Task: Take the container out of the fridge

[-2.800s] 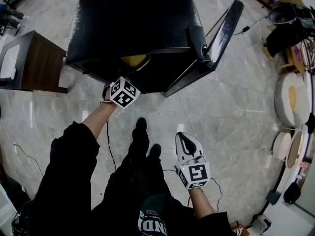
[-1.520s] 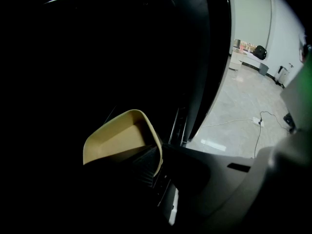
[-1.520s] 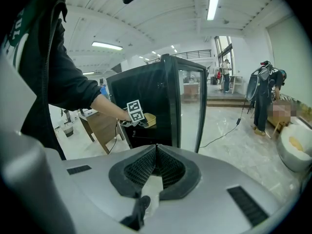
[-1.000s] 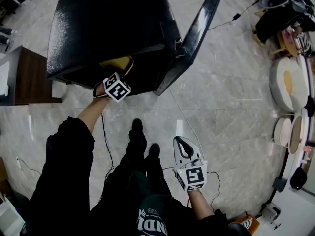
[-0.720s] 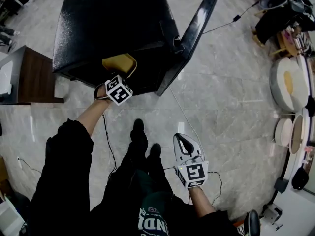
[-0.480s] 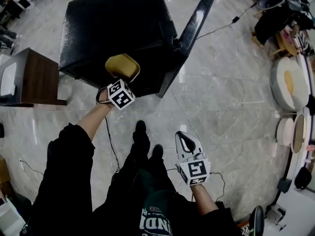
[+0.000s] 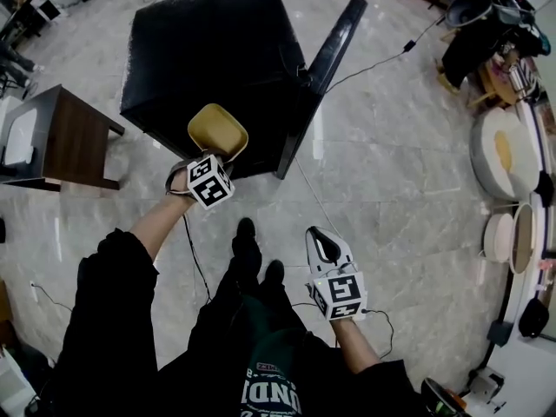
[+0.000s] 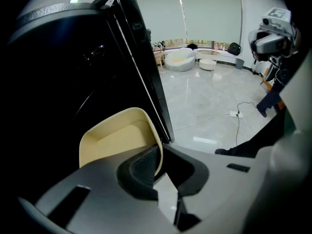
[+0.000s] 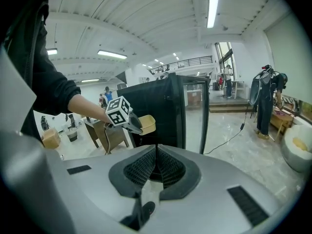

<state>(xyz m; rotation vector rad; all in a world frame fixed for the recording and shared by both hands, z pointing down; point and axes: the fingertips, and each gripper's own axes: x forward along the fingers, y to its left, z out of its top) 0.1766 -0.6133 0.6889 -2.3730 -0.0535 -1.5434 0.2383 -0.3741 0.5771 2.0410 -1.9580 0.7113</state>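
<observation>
1. The black fridge (image 7: 217,50) stands on the pale floor (image 7: 408,189) at the far left of the scene. Its door (image 7: 328,63) stands open to the right.
2. The yellow container (image 7: 217,130) hangs in the air just in front of the fridge's near face, beside the open side. It looks clear of the cabinet, so the taking-out seems as good as done.
3. What is left, as I judge it, is to carry the container well away from the opening and set it down somewhere. The door is not yet shut.
4. The left tool (image 8: 161,172) is narrowed onto the container's near rim, with one pad inside the wall and one outside. The container reaches away beyond the tips, its hollow facing up.
5. The right tool (image 9: 157,165) hangs low at the near right, well apart from the container. Its jaws are pressed together with nothing between them.
</observation>
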